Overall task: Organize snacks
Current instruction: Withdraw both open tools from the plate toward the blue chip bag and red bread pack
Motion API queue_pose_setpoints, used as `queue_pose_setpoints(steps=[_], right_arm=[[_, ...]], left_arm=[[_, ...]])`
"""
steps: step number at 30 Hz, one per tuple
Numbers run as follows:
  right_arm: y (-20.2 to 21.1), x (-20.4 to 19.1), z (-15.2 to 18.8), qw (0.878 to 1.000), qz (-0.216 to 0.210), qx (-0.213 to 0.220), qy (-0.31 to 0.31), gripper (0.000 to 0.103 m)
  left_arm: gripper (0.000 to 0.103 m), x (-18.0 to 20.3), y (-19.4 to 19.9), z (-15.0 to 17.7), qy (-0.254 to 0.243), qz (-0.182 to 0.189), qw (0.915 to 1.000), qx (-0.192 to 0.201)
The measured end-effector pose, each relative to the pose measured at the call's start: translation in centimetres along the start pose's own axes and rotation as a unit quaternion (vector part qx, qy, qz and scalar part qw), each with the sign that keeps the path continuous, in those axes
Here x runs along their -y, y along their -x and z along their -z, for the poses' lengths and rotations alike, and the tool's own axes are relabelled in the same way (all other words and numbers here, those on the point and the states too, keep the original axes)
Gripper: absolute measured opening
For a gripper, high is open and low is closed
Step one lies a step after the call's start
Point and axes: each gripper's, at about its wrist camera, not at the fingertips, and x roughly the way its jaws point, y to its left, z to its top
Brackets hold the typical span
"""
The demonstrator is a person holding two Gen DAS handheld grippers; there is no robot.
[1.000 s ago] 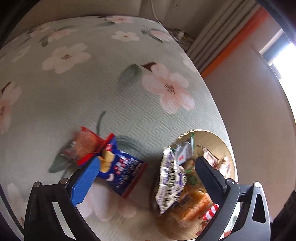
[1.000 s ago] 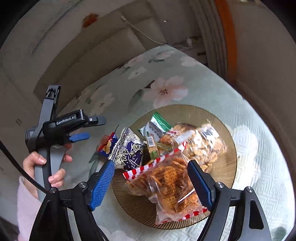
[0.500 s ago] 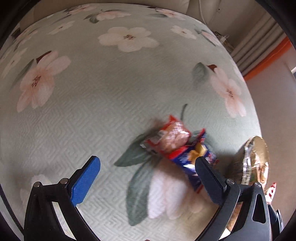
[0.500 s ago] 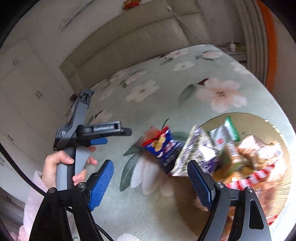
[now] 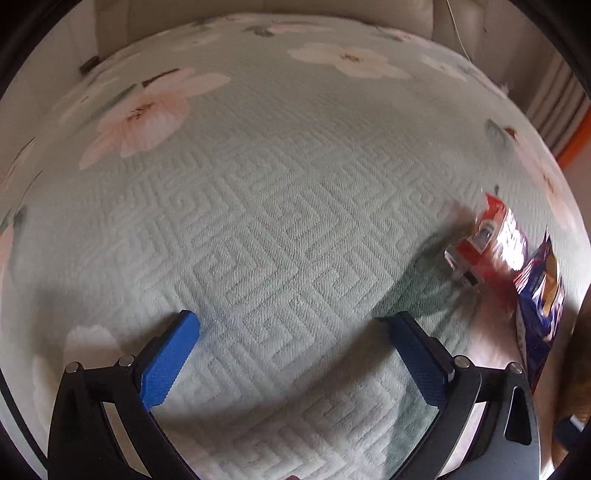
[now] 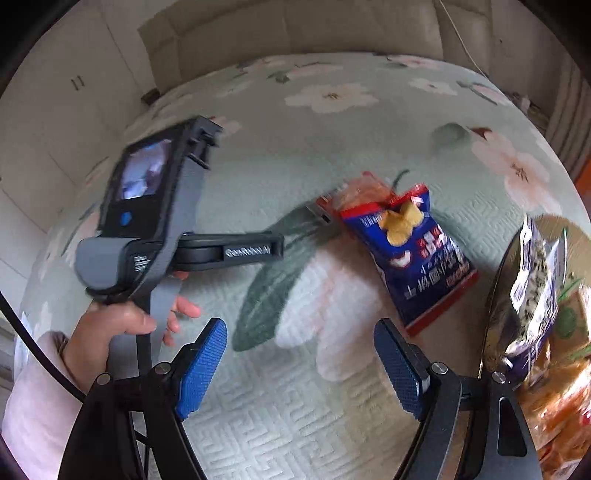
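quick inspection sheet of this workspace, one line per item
surface: floral quilted bedspread
job's things: blue chip bag and red packet lie touching on the spread; round tray at right holds more snack bags
clutter: nothing seen
grippers: left gripper open, empty; right gripper open, empty
cables: black cable by the sleeve
surroundings: padded headboard, cupboards at left

A pale green quilted bedspread [image 5: 266, 229] printed with large pink and white flowers covers the bed and fills most of both views. Behind it stands a beige padded headboard [image 6: 295, 33], with a thin white cord [image 6: 461, 40] hanging down its right part. White cupboard doors [image 6: 62, 92] line the left wall, and pleated curtains [image 5: 554, 92] hang at the right.
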Motion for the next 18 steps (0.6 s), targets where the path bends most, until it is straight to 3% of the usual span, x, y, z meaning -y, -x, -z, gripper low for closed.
queue_pose_setpoints(steps=[3, 6, 9, 12, 14, 18], right_arm=[[-0.6, 1.2, 1.0, 0.999, 0.004, -0.014, -0.029, 0.080], [-0.4, 1.0, 2.1, 1.000, 0.019, -0.017, -0.013, 0.080], [0.0, 1.7, 2.6, 0.999, 0.025, -0.020, -0.032, 0.080], [0.5, 3.0, 2.9, 0.998, 0.011, -0.010, -0.065, 0.080], [0.2, 3.1, 3.0, 0.998, 0.022, -0.018, -0.062, 0.081], [-0.1, 2.3, 3.1, 0.998, 0.031, -0.026, -0.040, 0.082]], left_arm=[[0.103, 1.7, 0.7, 1.1, -0.042, 0.025, 0.9984, 0.029], [0.103, 4.5, 1.4, 2.0, -0.121, 0.087, 0.9882, 0.037], [0.103, 6.6, 1.3, 3.1, -0.177, 0.088, 0.9793, 0.044], [0.103, 7.7, 1.6, 4.0, -0.216, 0.127, 0.9668, 0.048], [0.103, 8.7, 1.8, 4.5, -0.235, 0.120, 0.9628, 0.061], [0.103, 8.8, 2.0, 4.8, -0.229, 0.117, 0.9636, 0.075]])
